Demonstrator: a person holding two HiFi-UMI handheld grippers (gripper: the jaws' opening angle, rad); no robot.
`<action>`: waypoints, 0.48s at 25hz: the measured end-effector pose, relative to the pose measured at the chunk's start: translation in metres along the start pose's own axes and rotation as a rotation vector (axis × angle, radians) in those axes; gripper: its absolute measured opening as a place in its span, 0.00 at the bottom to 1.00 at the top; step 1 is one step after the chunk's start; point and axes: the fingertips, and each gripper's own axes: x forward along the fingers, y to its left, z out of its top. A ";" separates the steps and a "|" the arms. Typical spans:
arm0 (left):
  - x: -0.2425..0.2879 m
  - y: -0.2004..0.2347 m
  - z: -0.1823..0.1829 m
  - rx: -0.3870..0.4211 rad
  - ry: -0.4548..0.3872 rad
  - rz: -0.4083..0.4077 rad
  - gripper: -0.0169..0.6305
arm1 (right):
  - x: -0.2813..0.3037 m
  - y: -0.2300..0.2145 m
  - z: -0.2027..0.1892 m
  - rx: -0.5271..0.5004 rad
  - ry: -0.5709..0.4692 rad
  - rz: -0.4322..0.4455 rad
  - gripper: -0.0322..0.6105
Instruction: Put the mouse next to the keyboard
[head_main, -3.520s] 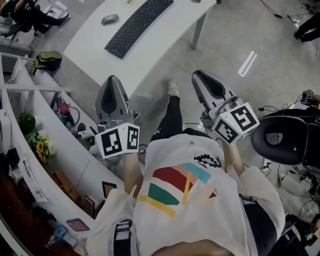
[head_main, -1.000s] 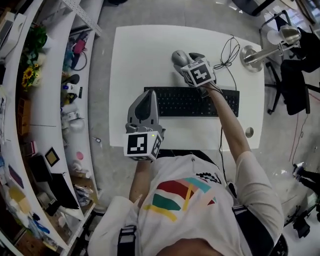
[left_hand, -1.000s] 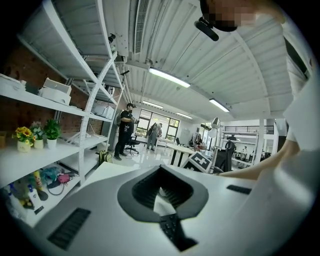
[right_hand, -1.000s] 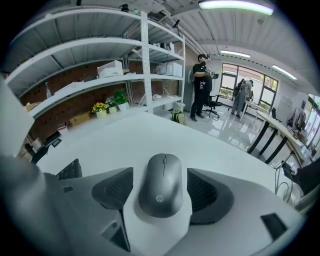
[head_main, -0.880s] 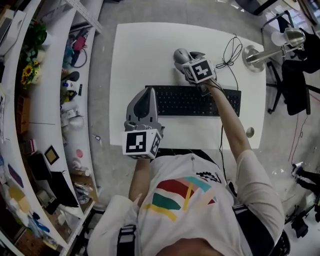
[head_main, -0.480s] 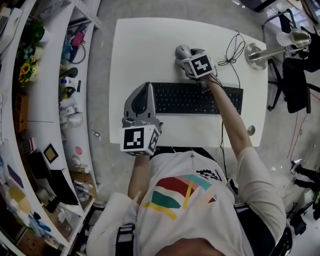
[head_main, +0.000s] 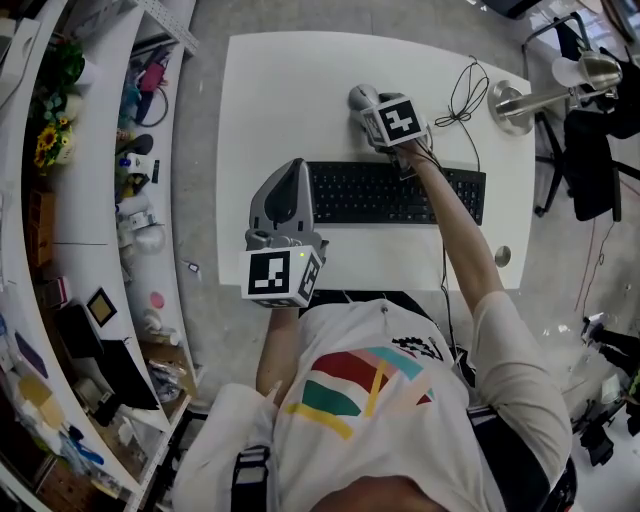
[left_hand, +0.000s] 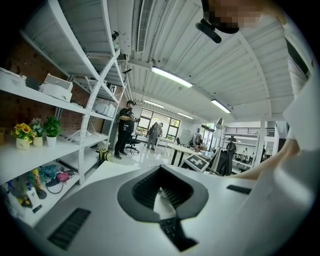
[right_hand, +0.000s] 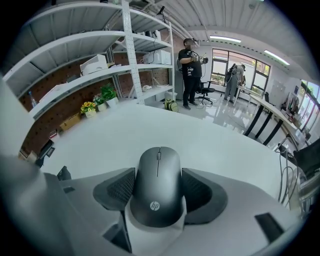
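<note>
A grey HP mouse (head_main: 358, 96) (right_hand: 158, 185) sits beyond the far edge of the black keyboard (head_main: 400, 193) on the white table (head_main: 270, 100). My right gripper (head_main: 364, 108) (right_hand: 158, 172) reaches over the keyboard and is shut on the mouse, with a ribbed pad against each of its sides. I cannot tell whether the mouse rests on the table or is lifted. My left gripper (head_main: 292, 172) (left_hand: 160, 168) hangs at the keyboard's left end, shut and holding nothing.
A desk lamp base (head_main: 512, 105) and a looped black cable (head_main: 462, 95) are at the table's far right. A round grommet (head_main: 501, 257) marks the near right corner. Cluttered shelves (head_main: 90, 200) run along the left, and a black chair (head_main: 595, 140) stands at the right.
3.5 s ago both grippers were well short of the table. Since then the right gripper has reached over the keyboard to the mouse. Over the last second little has moved.
</note>
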 end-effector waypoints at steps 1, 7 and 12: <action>0.000 0.000 0.000 0.001 0.000 0.000 0.09 | 0.000 0.000 0.000 0.002 -0.006 -0.001 0.52; -0.002 0.002 0.004 0.003 -0.007 -0.006 0.09 | -0.013 0.008 0.010 0.031 -0.064 0.009 0.52; -0.002 -0.006 0.012 0.008 -0.023 -0.032 0.09 | -0.044 0.015 0.028 0.035 -0.136 0.008 0.52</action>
